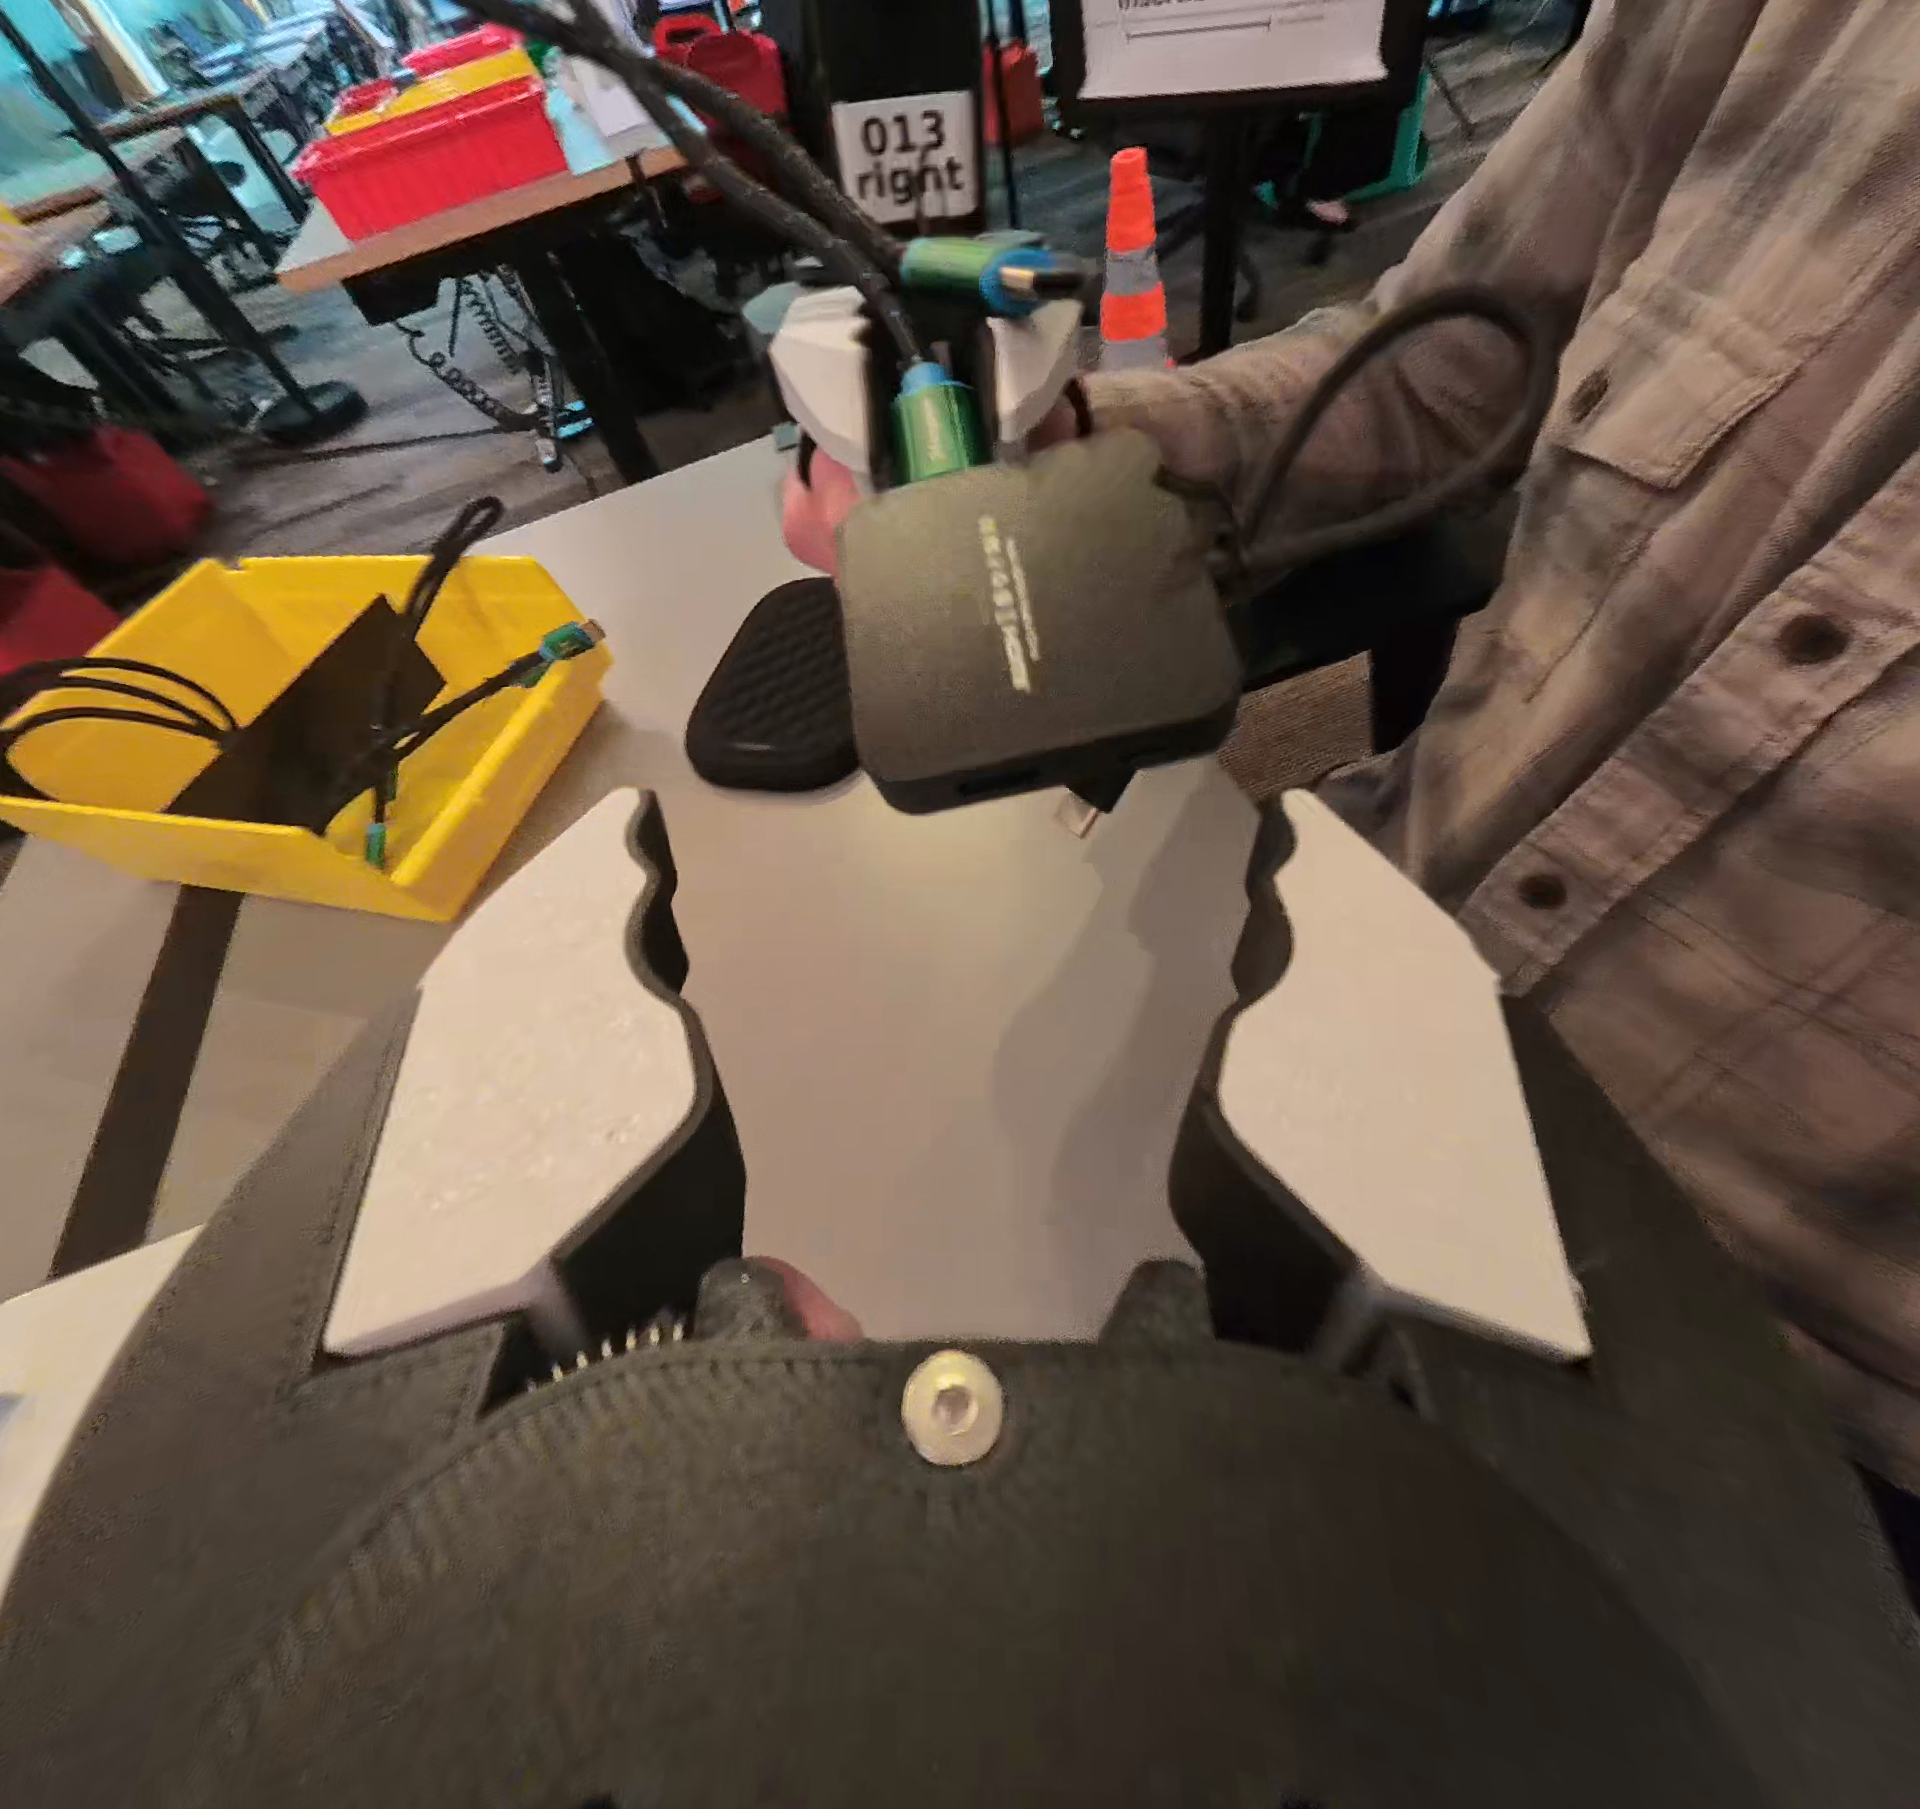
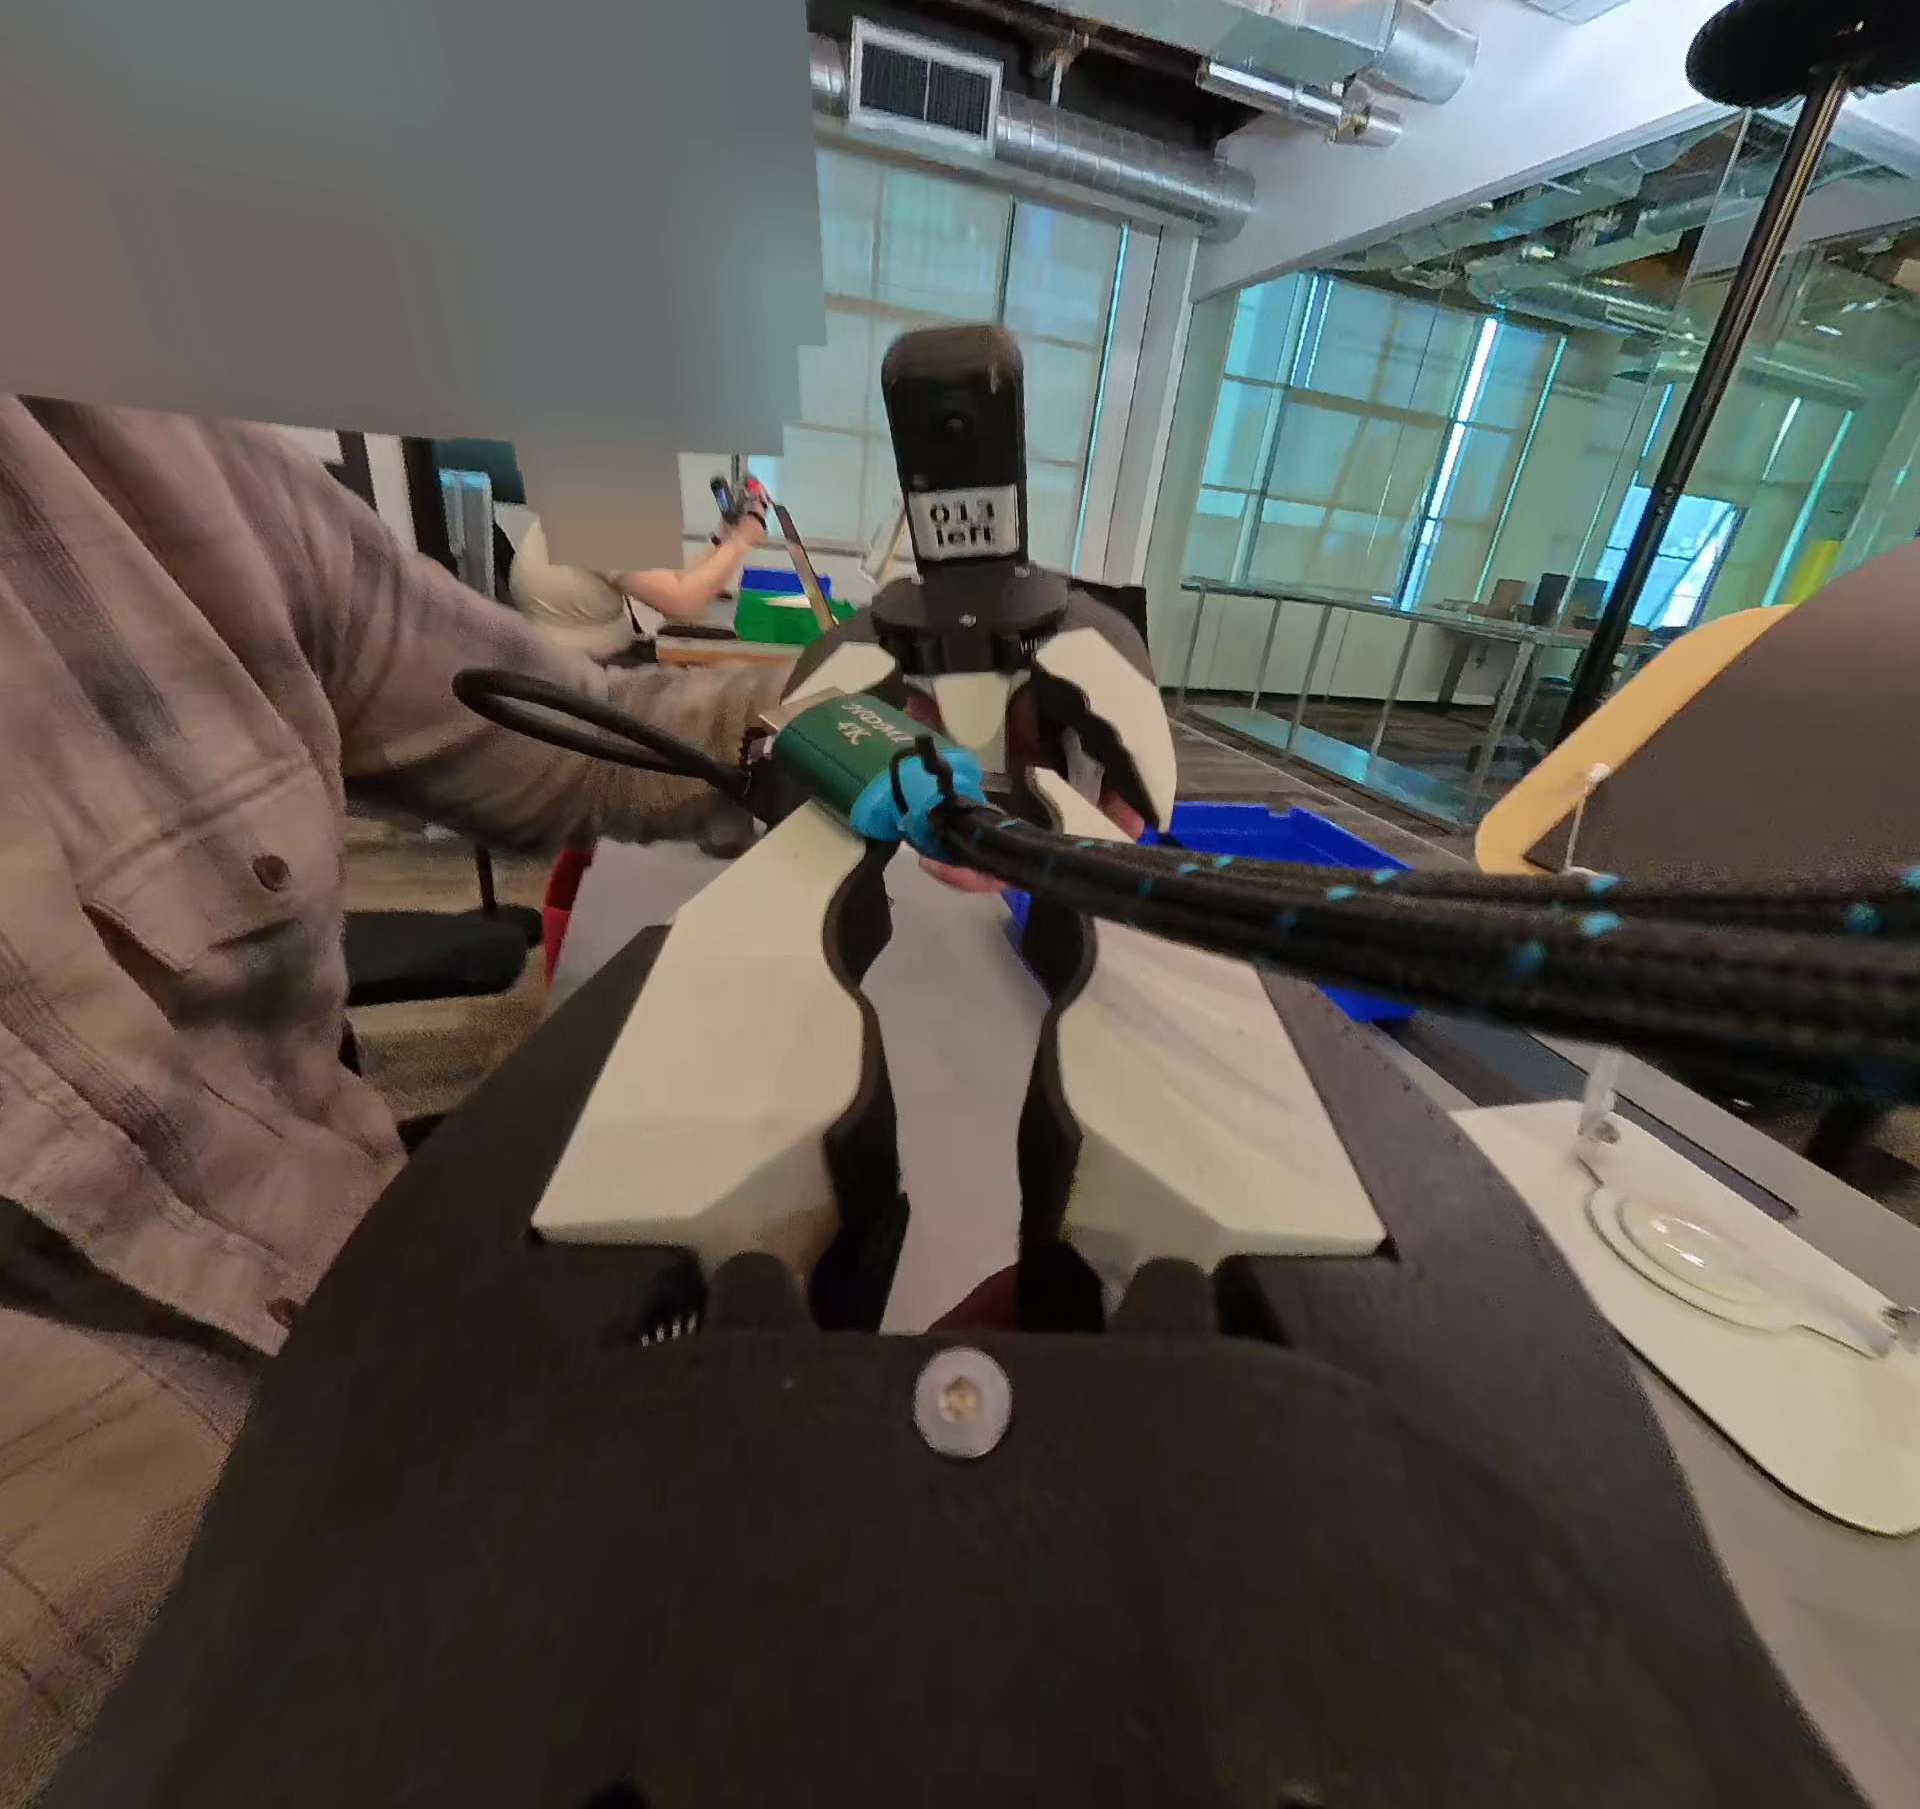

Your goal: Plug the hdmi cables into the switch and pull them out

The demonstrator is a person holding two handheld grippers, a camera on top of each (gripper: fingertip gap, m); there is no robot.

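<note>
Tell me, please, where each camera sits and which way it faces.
Left wrist view: on the open left tongs, facing across the grey table at the right tongs, which grip a green HDMI plug in the black switch; a plaid sleeve shows.
Right wrist view: on the right tongs, facing the left tongs; the shirt shows.
Shared: both tongs, the plug.

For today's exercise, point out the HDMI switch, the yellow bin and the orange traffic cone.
HDMI switch [image 1: 1029, 637]: left wrist view, its dark top face.
Yellow bin [image 1: 509, 762]: left wrist view, right side wall.
Orange traffic cone [image 1: 1130, 242]: left wrist view, its upper orange band.
</note>
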